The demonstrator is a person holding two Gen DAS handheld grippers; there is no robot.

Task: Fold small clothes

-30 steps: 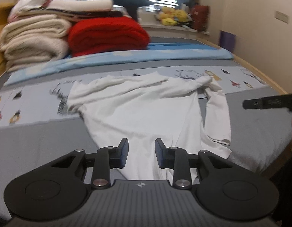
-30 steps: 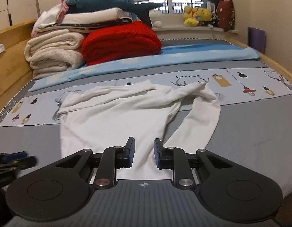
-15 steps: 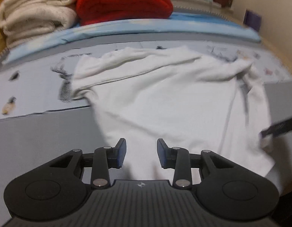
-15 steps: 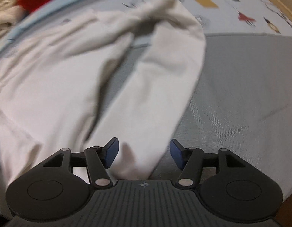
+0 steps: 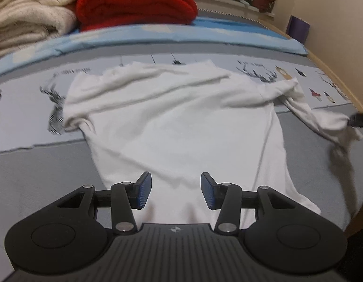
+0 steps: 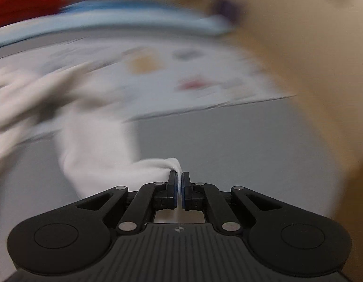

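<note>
Right hand-held gripper (image 6: 179, 183) pinches the white shirt's (image 5: 181, 127) sleeve end at 3 o'clock; left hand-held gripper (image 5: 175, 188) gapes wide over the hem, grey bed (image 5: 40, 174) bare at 9

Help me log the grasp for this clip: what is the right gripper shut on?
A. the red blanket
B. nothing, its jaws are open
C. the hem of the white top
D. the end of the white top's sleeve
D: the right gripper has its jaws shut on bunched white cloth, and the left view shows this is the sleeve end of the white top.
</note>
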